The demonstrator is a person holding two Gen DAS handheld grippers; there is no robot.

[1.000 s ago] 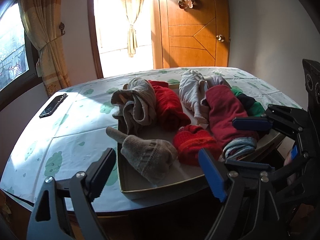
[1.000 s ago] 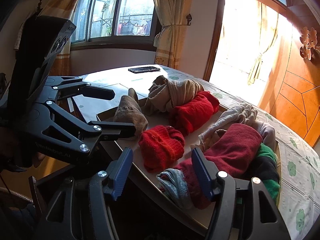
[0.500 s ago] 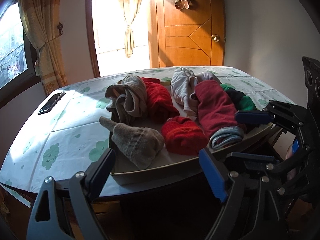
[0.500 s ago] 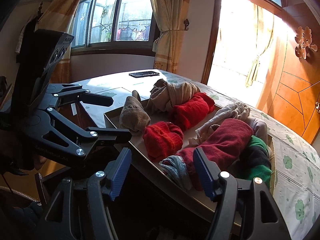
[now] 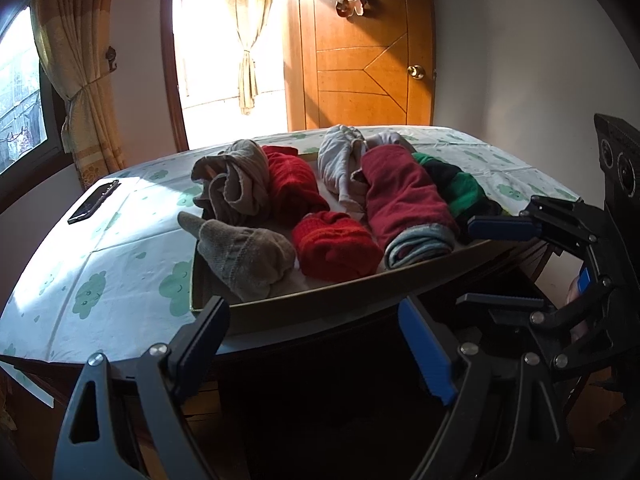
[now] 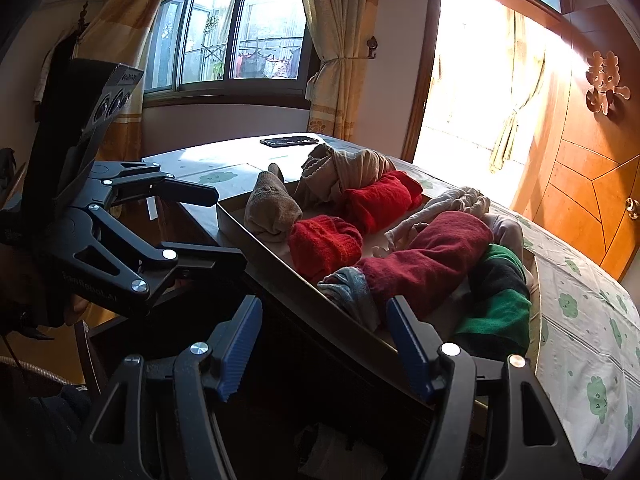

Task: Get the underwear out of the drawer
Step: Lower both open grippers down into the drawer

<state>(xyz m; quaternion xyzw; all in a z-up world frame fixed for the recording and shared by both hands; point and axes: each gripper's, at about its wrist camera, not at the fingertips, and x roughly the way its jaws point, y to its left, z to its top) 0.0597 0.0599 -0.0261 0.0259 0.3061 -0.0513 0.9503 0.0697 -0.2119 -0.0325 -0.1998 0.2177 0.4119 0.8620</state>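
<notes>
My left tongs point(image 5: 314, 344) stand wide apart with nothing between their pads, hanging short of the near wall of the shallow brown cardboard drawer tray point(image 5: 320, 296); my right tongs point(image 6: 324, 340) are parted a little less, also empty, at the tray's near right corner. The tray sits at the near edge of the desk, on its white cloth with green cloud print point(image 5: 120, 264). Inside lie rolled garments: a grey-beige knitted bundle point(image 5: 248, 260) at the near left corner, a bright red knitted roll point(image 5: 336, 246) in the middle of the near side, and a long dark red roll with a grey striped end point(image 5: 404, 208) toward the right. I judge nothing is lifted yet. The bundles are packed touching, so a careless pinch could drag a neighbour along or unroll a piece; pushing against the tray's wall might slide it, since it overhangs the desk's edge.
</notes>
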